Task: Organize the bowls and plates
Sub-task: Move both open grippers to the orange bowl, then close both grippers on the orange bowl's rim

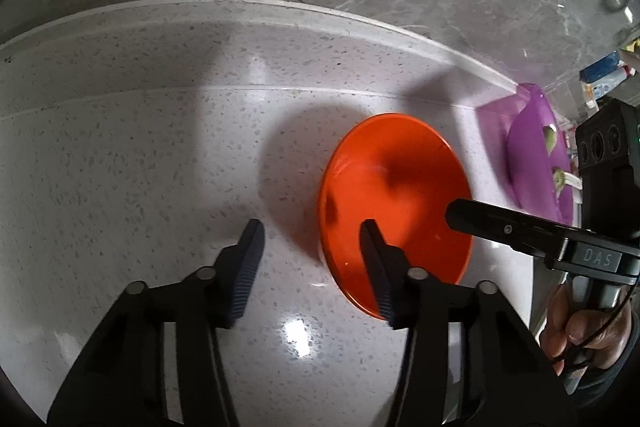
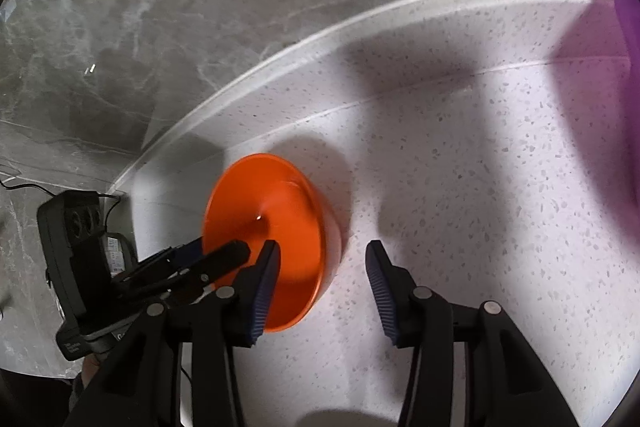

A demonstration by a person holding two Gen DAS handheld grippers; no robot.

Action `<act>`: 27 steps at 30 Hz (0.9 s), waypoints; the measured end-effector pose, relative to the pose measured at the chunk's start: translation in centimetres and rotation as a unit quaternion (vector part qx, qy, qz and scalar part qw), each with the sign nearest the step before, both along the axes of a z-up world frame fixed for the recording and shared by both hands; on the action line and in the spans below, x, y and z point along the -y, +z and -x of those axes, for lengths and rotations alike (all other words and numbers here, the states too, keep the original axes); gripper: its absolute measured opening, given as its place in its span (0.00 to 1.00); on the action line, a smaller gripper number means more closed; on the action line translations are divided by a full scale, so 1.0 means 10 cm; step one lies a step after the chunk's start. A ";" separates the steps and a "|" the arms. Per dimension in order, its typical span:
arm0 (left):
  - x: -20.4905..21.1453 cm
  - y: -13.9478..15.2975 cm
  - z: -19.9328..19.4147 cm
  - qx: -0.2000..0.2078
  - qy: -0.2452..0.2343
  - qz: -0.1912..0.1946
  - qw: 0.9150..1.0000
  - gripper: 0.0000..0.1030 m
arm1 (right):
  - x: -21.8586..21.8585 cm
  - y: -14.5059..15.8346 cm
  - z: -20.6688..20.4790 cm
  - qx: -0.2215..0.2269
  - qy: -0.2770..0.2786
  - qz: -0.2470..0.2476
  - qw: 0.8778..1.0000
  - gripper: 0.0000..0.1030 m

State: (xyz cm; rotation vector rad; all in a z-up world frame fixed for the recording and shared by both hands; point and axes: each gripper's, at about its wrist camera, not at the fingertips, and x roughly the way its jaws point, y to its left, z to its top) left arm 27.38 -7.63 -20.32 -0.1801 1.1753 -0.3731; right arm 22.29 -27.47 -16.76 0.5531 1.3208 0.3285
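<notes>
Left wrist: orange bowl (image 1: 394, 195) on speckled counter (image 1: 140, 155); both jaws parted.

Blurred orange bowl (image 2: 268, 235) on speckled counter (image 2: 480, 187), perhaps touching spread right gripper (image 2: 322, 259).

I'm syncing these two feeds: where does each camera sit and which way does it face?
Left wrist: on the left gripper, looking down at the counter and orange bowl; right gripper and hand enter from its right.
Right wrist: on the right gripper, facing the same counter; left gripper enters from its left.
Shared: the bowl, the purple basin.
</notes>
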 end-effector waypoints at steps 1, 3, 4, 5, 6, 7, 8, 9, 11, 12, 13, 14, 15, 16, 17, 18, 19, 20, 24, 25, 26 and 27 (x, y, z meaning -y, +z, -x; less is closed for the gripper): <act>0.02 -0.01 0.00 -0.001 -0.001 -0.003 1.000 0.40 | -0.05 -0.02 -0.04 -0.002 0.001 0.000 1.000 0.43; 0.03 -0.03 -0.01 -0.004 -0.002 -0.004 1.000 0.36 | -0.06 -0.05 -0.05 -0.007 0.000 0.002 1.000 0.39; 0.04 -0.05 -0.02 -0.005 0.000 -0.005 1.000 0.31 | -0.06 -0.06 -0.05 -0.008 0.001 0.003 1.000 0.37; 0.04 -0.05 -0.02 -0.006 0.002 -0.006 1.000 0.30 | -0.07 -0.08 -0.05 -0.010 0.001 0.004 1.000 0.34; 0.04 -0.06 -0.03 -0.005 0.004 -0.006 1.000 0.30 | -0.12 -0.10 -0.08 -0.011 0.004 0.003 1.000 0.29; 0.05 -0.06 -0.03 -0.004 0.004 -0.008 1.000 0.28 | -0.17 -0.12 -0.11 -0.012 0.006 0.005 1.000 0.24; 0.06 -0.06 -0.03 -0.003 0.004 -0.006 1.000 0.26 | -0.19 -0.13 -0.11 -0.013 0.008 0.008 1.000 0.19; 0.07 -0.06 -0.04 -0.003 0.000 -0.005 1.000 0.22 | -0.20 -0.12 -0.11 -0.012 0.010 0.004 1.000 0.16; 0.11 -0.07 -0.04 -0.005 -0.004 -0.008 1.000 0.14 | -0.24 -0.11 -0.11 -0.008 0.015 0.010 1.000 0.16; 0.14 -0.08 -0.04 -0.007 -0.005 -0.012 1.000 0.10 | -0.26 -0.11 -0.12 -0.008 0.015 0.010 1.000 0.15; 0.15 -0.08 -0.03 -0.007 -0.005 -0.014 1.000 0.10 | -0.27 -0.10 -0.12 -0.009 0.015 0.009 1.000 0.15; 0.16 -0.08 -0.03 -0.006 -0.004 -0.014 1.000 0.10 | -0.28 -0.10 -0.13 -0.010 0.014 0.013 1.000 0.14; 0.16 -0.07 -0.01 -0.006 -0.003 -0.014 1.000 0.10 | -0.29 -0.10 -0.13 -0.009 0.014 0.015 1.000 0.14; 0.17 -0.06 -0.01 -0.006 -0.002 -0.014 1.000 0.10 | -0.28 -0.10 -0.13 -0.010 0.014 0.014 1.000 0.14; 0.17 -0.05 0.00 -0.006 -0.003 -0.015 1.000 0.09 | -0.27 -0.09 -0.13 -0.011 0.014 0.011 1.000 0.14; 0.18 -0.03 0.00 -0.005 -0.004 -0.016 1.000 0.09 | -0.26 -0.07 -0.13 -0.011 0.014 0.012 1.000 0.13; 0.19 0.01 0.02 -0.004 -0.004 -0.017 1.000 0.09 | -0.25 -0.05 -0.12 -0.011 0.015 0.012 1.000 0.13; 0.18 0.04 0.03 -0.003 -0.003 -0.016 1.000 0.09 | -0.27 -0.02 -0.15 -0.009 0.015 0.010 1.000 0.13; 0.21 0.27 0.10 0.008 -0.004 -0.014 1.000 0.09 | -0.29 0.17 -0.13 0.001 0.019 0.012 1.000 0.13; 0.23 0.32 0.13 0.011 -0.005 -0.013 1.000 0.09 | -0.29 0.23 -0.12 0.004 0.020 0.013 1.000 0.13; 0.24 0.38 0.16 0.015 -0.006 -0.013 1.000 0.09 | -0.28 0.30 -0.10 0.009 0.020 0.012 1.000 0.13; 0.27 0.45 0.20 0.020 -0.009 -0.012 1.000 0.09 | -0.27 0.36 -0.09 0.012 0.020 0.012 1.000 0.13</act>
